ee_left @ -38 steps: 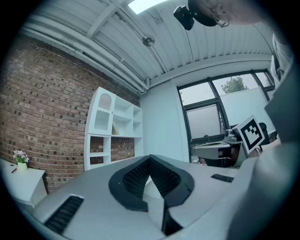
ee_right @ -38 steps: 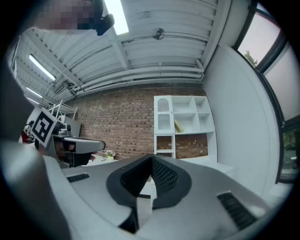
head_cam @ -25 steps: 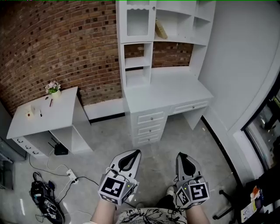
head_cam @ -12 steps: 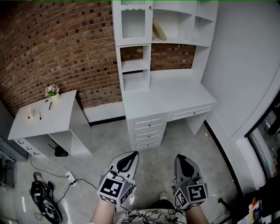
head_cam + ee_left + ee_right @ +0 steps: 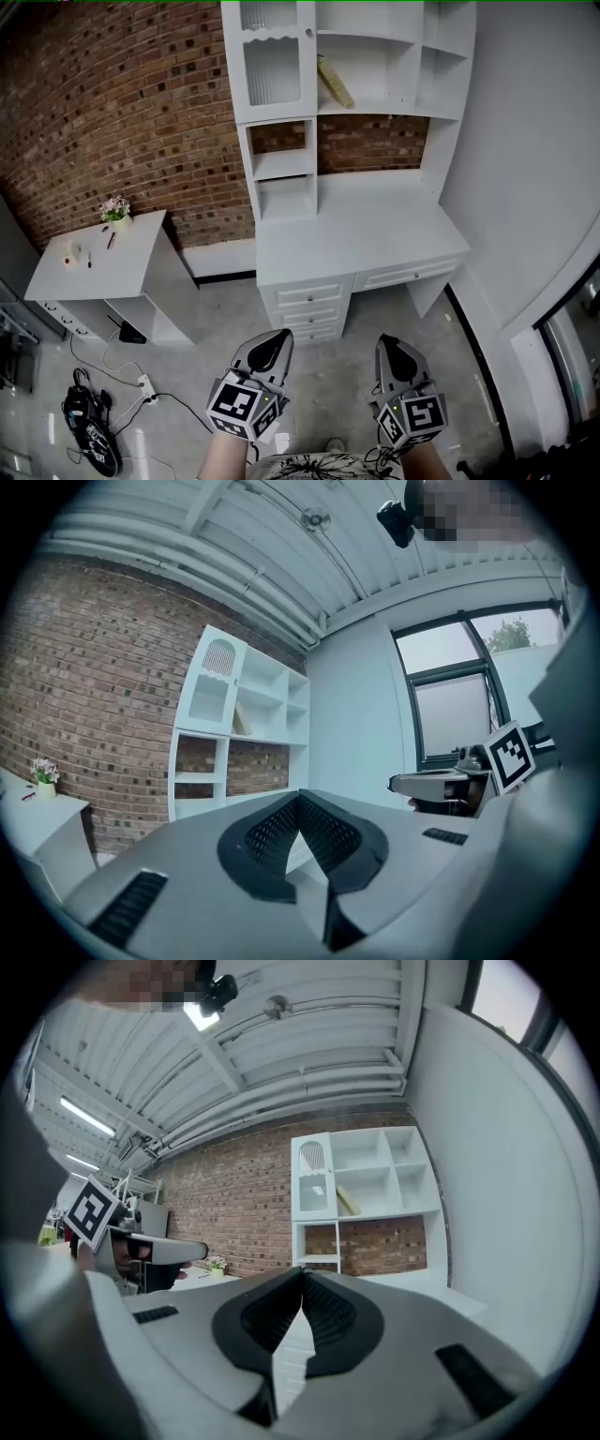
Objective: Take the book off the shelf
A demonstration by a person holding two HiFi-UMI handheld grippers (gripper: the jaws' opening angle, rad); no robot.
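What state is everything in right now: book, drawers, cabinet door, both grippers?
Book: leaning tilted on the shelf, not yet taken.
Drawers: all shut.
Cabinet door: shut.
Left gripper: shut, empty.
Right gripper: shut, empty.

Book [image 5: 335, 82]: tan, slim | tilted, its top leaning left | standing on the white shelf [image 5: 384, 106], upper middle compartment, well ahead of me | not yet taken

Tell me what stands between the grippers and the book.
Only the desk, jutting out below the book in its open shelf; the left gripper and right gripper would likely have to reach over it.
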